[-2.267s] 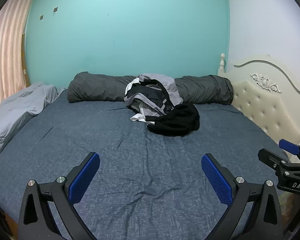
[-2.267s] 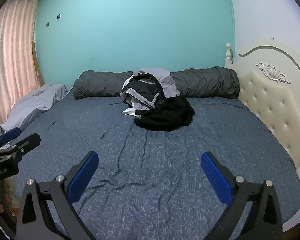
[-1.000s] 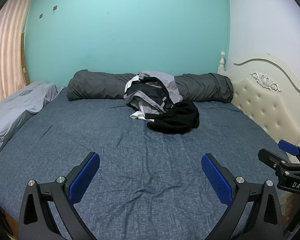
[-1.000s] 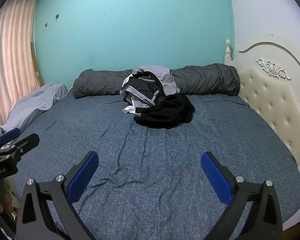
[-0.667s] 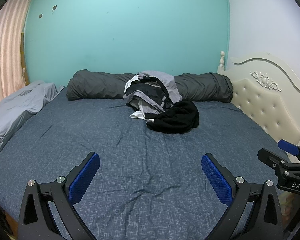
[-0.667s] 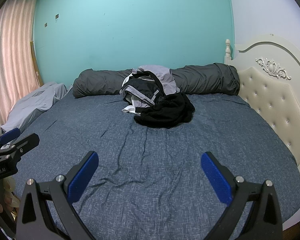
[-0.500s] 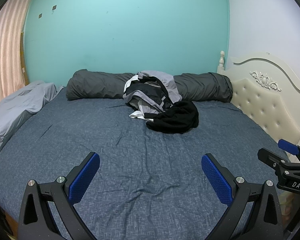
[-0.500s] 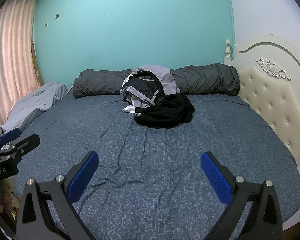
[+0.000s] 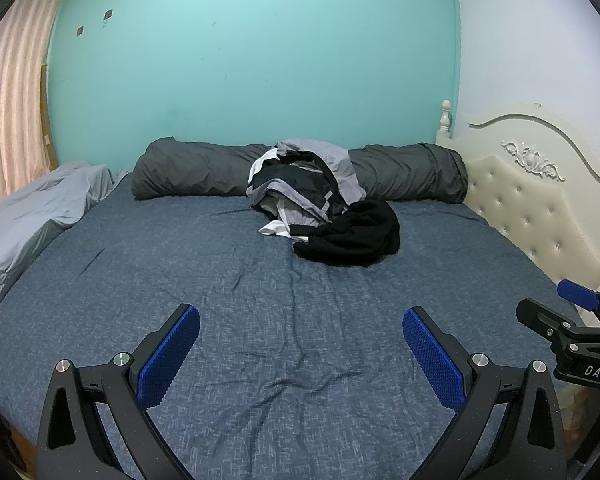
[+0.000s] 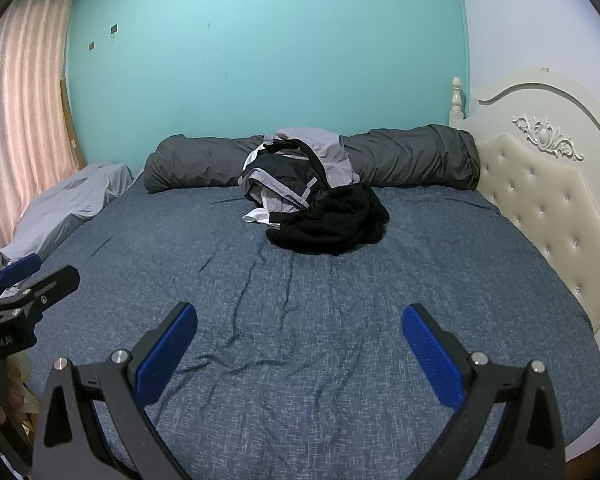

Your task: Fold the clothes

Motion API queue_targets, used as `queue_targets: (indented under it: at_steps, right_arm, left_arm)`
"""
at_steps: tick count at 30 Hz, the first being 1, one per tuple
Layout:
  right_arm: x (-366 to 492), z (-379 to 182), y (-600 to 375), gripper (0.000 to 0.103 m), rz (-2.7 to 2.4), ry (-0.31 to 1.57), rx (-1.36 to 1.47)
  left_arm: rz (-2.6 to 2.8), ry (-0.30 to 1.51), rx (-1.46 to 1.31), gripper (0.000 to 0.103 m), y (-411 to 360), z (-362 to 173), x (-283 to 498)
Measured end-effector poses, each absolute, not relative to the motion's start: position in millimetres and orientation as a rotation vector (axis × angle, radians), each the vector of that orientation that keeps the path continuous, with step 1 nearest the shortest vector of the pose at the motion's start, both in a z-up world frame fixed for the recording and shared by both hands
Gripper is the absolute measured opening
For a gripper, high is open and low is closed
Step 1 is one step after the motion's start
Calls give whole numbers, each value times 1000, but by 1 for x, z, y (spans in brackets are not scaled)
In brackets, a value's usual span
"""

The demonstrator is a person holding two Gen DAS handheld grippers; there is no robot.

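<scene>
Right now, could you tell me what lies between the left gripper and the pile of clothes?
Only bare, wrinkled blue bedsheet lies between the left gripper and the pile of clothes, shown in the left wrist view.

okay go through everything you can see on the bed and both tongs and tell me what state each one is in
Left tongs: open, empty, above the sheet.
Right tongs: open, empty, above the sheet.
Black garment: crumpled, unfolded, on the sheet.
Grey and black jacket: bunched up, leaning on the bolster.
Dark grey bolster: rolled, along the wall.
Light grey blanket: rumpled, at the bed's edge.
Blue sheet: spread, lightly wrinkled.
</scene>
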State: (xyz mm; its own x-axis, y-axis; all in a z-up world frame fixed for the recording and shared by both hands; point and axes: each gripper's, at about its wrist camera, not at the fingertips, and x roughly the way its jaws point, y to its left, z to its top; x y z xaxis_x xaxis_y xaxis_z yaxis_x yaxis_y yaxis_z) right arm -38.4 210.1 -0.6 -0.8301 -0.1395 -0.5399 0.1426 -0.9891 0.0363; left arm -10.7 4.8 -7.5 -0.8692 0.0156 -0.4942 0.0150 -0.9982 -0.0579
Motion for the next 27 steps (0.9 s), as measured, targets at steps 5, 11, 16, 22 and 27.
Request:
queue_targets:
  at_steps: [5,11,16,22,27]
  right_arm:
    - [-51,-11,211,103,-2868,11,877]
    - [-79,-32,218,103,-2862,-12,889]
    - [-128,-63,226,103,-2815,-58,951]
    - [-199,-110,227,103,-2774,-19,1081]
    - [-262,-144,235,103,-2780,-3,1199]
  left_arm:
    - [3036,-121,-818,103,0,-18,-27]
    - [3017,-169,-836,103,-13,-44,-61]
    - [2999,-231,-884,103,-23,-78,-100]
    - [2987,-303,-959,103,-38,-126,-155]
    - [2993,-349,-1008,103,-56,-166,-198]
